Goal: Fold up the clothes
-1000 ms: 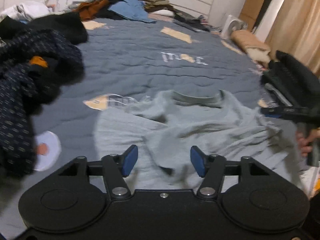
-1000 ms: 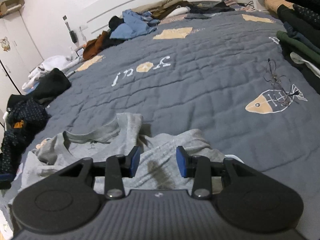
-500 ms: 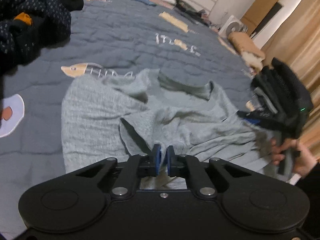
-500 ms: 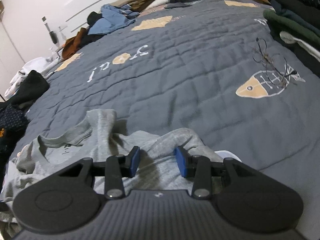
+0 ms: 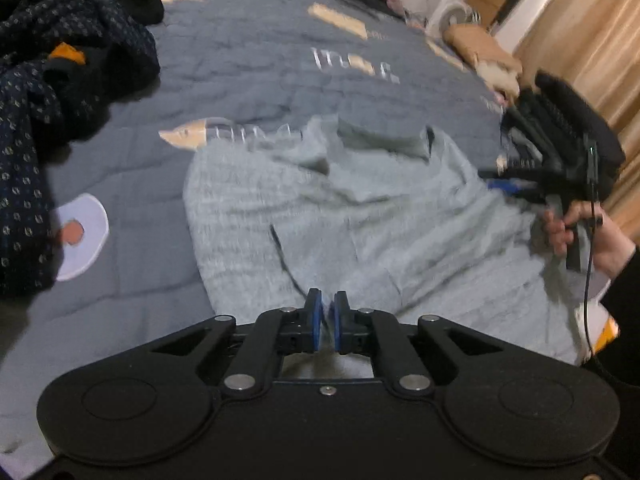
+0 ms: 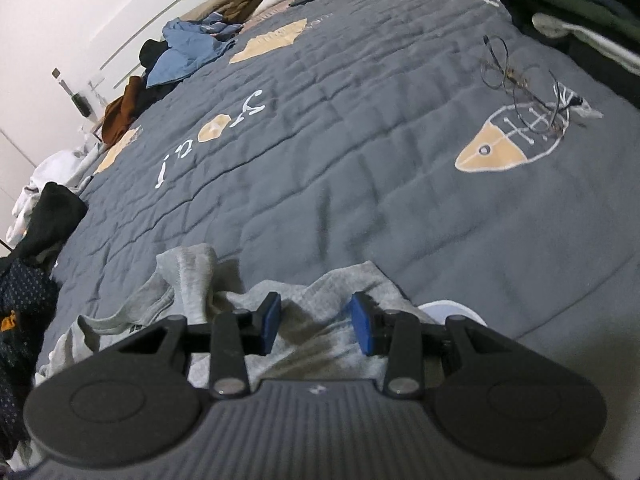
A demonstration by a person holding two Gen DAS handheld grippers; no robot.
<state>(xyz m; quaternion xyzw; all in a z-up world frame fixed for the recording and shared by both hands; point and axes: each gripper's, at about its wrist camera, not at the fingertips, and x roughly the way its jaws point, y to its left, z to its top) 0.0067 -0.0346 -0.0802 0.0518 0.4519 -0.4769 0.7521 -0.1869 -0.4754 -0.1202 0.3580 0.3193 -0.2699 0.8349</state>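
Left wrist view: a grey sweatshirt [image 5: 360,216] lies crumpled and spread across the near part of a grey-blue quilted bedspread [image 5: 248,64], its neckline pointing away from you. Your left gripper [image 5: 326,322] has its blue pads nearly together, pinching a fold of the sweatshirt's near edge between them. At the sweatshirt's right side, your right hand [image 5: 592,236] grips the handle of the other tool, blurred with motion.

From the right wrist view, your right gripper [image 6: 314,324] hovers low over the sweatshirt [image 6: 312,304] with its blue pads spread wide apart and nothing between them; grey fabric lies under and between the fingers.

On the bedspread [image 6: 360,184], a pair of wire-rimmed glasses [image 6: 520,84] rests on an embroidered fish skeleton [image 6: 516,136], well apart from the sweatshirt. A dark navy patterned garment [image 5: 44,120] is heaped to your left, and a pile of blue and brown clothes [image 6: 176,64] sits near the far edge of the bed.
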